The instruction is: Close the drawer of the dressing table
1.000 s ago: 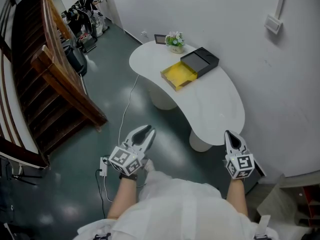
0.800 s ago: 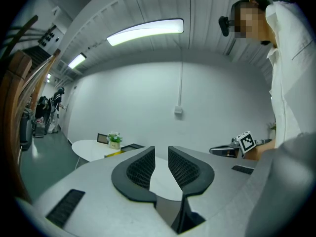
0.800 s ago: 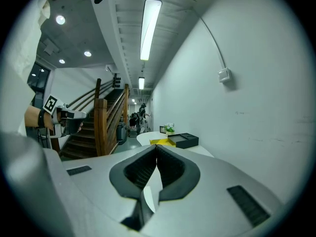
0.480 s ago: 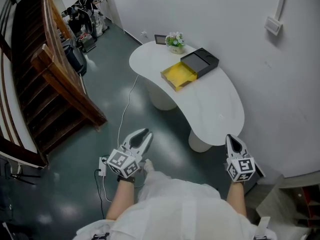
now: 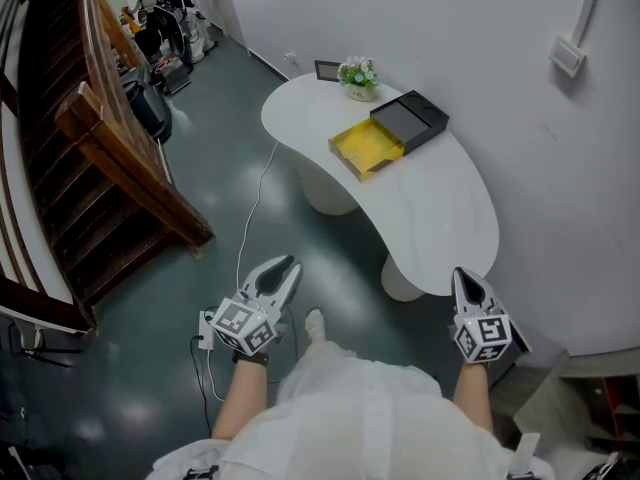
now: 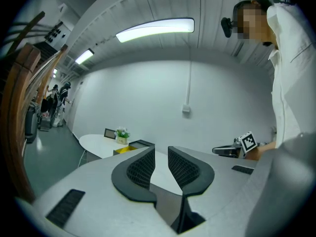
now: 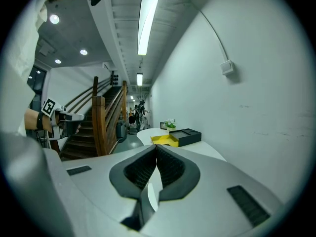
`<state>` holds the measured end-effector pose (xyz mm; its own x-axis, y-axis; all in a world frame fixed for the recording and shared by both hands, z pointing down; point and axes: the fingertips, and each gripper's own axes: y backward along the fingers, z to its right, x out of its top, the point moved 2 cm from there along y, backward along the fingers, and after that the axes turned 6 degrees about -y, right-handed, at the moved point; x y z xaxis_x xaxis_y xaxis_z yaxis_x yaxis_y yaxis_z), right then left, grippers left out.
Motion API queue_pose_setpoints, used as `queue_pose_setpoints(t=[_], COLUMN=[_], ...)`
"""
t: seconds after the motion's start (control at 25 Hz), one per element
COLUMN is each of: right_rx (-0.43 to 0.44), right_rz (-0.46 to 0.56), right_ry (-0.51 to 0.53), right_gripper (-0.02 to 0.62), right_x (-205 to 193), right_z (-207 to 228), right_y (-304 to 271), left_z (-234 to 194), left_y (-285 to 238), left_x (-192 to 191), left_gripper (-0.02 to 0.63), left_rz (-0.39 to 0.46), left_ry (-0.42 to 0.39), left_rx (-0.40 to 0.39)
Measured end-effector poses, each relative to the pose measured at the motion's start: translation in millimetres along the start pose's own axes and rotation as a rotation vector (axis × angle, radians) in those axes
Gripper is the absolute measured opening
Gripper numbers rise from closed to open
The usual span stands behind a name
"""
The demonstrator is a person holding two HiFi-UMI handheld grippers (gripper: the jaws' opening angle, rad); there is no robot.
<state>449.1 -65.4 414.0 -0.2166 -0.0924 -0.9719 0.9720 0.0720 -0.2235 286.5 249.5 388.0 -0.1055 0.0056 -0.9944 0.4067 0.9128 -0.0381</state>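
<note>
On the white curved dressing table (image 5: 430,208) stands a black box (image 5: 412,120) with its yellow drawer (image 5: 365,148) pulled out toward the table's left edge. The drawer (image 7: 162,140) and the box (image 7: 186,135) show far ahead in the right gripper view, and the drawer (image 6: 121,151) shows small in the left gripper view. My left gripper (image 5: 283,267) hangs over the floor, well short of the table, open and empty (image 6: 161,154). Beside the table's near end, my right gripper (image 5: 461,277) is shut with nothing in it (image 7: 156,148).
A small flower pot (image 5: 358,76) and a picture frame (image 5: 327,70) sit at the table's far end. A wooden staircase (image 5: 110,158) runs along the left. A cable (image 5: 250,218) and power strip (image 5: 205,333) lie on the floor. People (image 5: 165,8) stand far down the corridor.
Both grippers sit a little lower in the head view, the left one also slightly further left. The view has shifted, and a shoe now shows between my arms.
</note>
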Motion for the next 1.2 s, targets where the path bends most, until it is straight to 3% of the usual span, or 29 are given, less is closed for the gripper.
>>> queue_pose_setpoints(t=[0.72, 1.2], right_rx=[-0.033, -0.103], right_rz=[-0.029, 0.006], right_ry=[0.038, -0.009], right_gripper=[0.009, 0.009], right_x=[40.9, 64.7], right_z=[-43.3, -45.8], right_y=[-198.0, -269.1], left_z=[-196.8, -247.7], left_y=[-55.0, -100.0], left_x=[22.2, 21.8], left_gripper=[0.091, 0.092], left_rz=[-0.002, -0.019], left_ry=[-0.017, -0.007], left_rx=[-0.070, -0.225])
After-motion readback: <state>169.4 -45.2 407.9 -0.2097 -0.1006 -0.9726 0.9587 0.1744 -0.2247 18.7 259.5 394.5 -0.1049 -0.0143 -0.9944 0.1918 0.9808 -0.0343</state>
